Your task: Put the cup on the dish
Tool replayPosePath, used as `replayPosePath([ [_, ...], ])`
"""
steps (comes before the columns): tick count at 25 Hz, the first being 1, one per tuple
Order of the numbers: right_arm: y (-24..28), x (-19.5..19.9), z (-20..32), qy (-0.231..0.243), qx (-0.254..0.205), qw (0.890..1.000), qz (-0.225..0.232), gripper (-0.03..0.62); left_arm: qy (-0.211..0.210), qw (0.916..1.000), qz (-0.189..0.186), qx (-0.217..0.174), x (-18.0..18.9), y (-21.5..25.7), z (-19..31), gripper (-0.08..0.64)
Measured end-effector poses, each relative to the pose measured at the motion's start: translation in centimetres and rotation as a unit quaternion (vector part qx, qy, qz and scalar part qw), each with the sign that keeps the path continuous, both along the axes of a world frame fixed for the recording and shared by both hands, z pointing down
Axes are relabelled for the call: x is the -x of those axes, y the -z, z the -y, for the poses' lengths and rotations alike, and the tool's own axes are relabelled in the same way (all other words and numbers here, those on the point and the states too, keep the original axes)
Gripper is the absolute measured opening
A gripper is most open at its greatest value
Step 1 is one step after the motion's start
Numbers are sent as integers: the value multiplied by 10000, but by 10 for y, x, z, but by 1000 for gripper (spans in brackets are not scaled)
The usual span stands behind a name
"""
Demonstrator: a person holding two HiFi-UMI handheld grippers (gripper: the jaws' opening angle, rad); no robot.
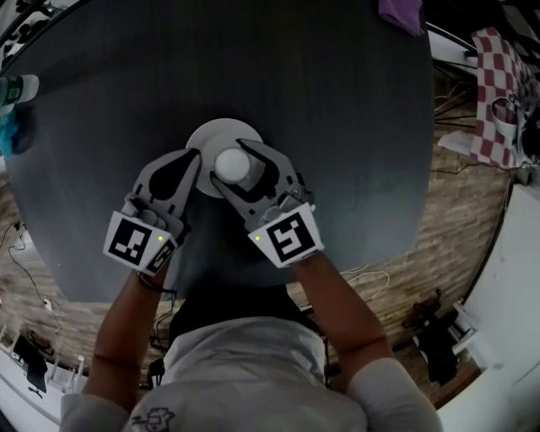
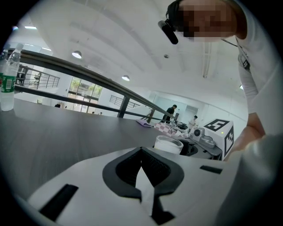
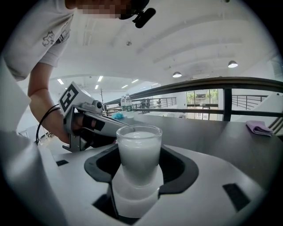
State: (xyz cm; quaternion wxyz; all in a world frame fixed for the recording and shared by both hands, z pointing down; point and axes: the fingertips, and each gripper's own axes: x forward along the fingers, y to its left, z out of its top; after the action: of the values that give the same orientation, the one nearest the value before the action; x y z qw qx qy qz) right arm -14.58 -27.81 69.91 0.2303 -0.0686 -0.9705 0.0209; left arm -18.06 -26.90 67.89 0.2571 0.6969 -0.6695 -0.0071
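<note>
A bottle (image 1: 17,88) with a green label stands at the far left edge of the round dark table (image 1: 337,110), with a teal thing (image 1: 14,128) just near of it that is too blurred to make out. Near the table's middle, the left gripper (image 1: 194,157) lies low over the top with its jaws pressed together and nothing between them. Its tip reaches the left rim of the white dish (image 1: 221,128). Its marker cube (image 1: 135,240) sits at the near end, where the person's left hand holds it. Just to its right, the right gripper (image 1: 237,160) pinches the cup (image 1: 232,165), one jaw on each side of the glass. The cup is upright and holds something white up to near its brim. In the head view it stands over the near half of the dish, and in the right gripper view the white of the dish shows directly under its base. No view shows whether the base touches the dish or hangs just above it. The two grippers lie side by side, angled toward each other at the tips, both pointing away from the person. A purple cloth (image 1: 402,12) lies at the table's far right edge, well apart from the dish. Farther right, off the table, a red-and-white checked cloth (image 1: 498,89) covers another surface above the brick-pattern floor (image 1: 439,211).
</note>
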Motion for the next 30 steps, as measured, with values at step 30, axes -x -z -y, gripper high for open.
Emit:
replayPosePath([
  [30,-22,12,-12,294,-402,9986,-158,265,-3,9998,-165,72,2,-26,-10,8],
])
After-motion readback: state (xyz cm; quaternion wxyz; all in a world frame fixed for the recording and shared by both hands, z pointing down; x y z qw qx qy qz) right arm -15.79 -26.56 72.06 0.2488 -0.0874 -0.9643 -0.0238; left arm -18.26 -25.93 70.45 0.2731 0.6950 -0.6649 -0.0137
